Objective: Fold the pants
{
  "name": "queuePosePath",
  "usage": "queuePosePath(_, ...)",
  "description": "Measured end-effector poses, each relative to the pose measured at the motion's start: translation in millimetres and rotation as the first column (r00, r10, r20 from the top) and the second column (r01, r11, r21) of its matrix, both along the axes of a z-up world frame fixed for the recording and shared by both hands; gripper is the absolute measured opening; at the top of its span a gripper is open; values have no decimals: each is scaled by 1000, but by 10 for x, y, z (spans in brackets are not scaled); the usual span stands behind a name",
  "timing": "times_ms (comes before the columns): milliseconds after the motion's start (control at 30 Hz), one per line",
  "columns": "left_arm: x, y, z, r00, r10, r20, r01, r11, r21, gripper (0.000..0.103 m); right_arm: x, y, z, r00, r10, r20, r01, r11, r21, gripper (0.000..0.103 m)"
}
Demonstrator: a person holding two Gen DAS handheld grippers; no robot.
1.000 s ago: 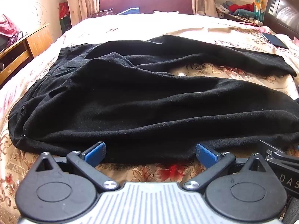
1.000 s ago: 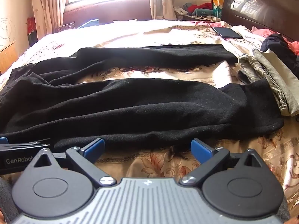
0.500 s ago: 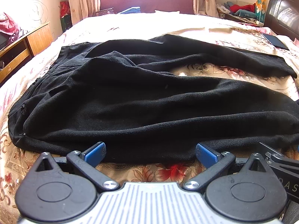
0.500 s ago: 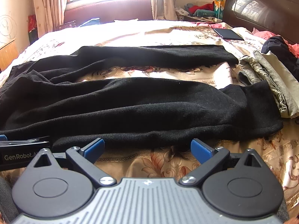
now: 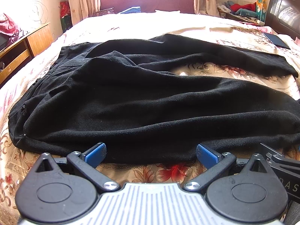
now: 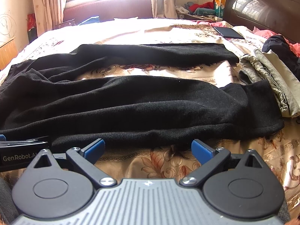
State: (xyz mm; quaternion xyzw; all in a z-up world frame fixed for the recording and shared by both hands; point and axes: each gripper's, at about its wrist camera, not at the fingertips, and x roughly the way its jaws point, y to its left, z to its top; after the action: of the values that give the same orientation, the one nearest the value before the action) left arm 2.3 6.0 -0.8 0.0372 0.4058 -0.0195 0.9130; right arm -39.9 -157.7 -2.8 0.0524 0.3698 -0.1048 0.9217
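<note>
Black pants (image 5: 131, 101) lie spread on the floral bedspread, waist to the left, two legs running right with a gap of bedspread between them. In the right wrist view the pants (image 6: 142, 103) show both leg ends at the right. My left gripper (image 5: 151, 154) is open, its blue pads just at the near edge of the near leg. My right gripper (image 6: 147, 149) is open at the same edge, further right. Neither holds any cloth.
A folded olive-grey garment (image 6: 271, 78) and a dark heap (image 6: 279, 46) lie right of the leg ends. A dark phone (image 6: 228, 32) lies on the bed. A wooden cabinet (image 5: 22, 50) stands left, a dark headboard (image 6: 262, 9) right.
Both grippers have stayed open and crept slightly forward toward the near edge of the pants. The pants have not moved.
</note>
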Motion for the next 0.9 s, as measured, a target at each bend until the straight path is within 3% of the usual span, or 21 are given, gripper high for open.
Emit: queuePosePath(900,0,5,-20,1000,2,-1,-2,1000,5,103,9,-3,-1,1000,-1,-2,1,1000,-1,99)
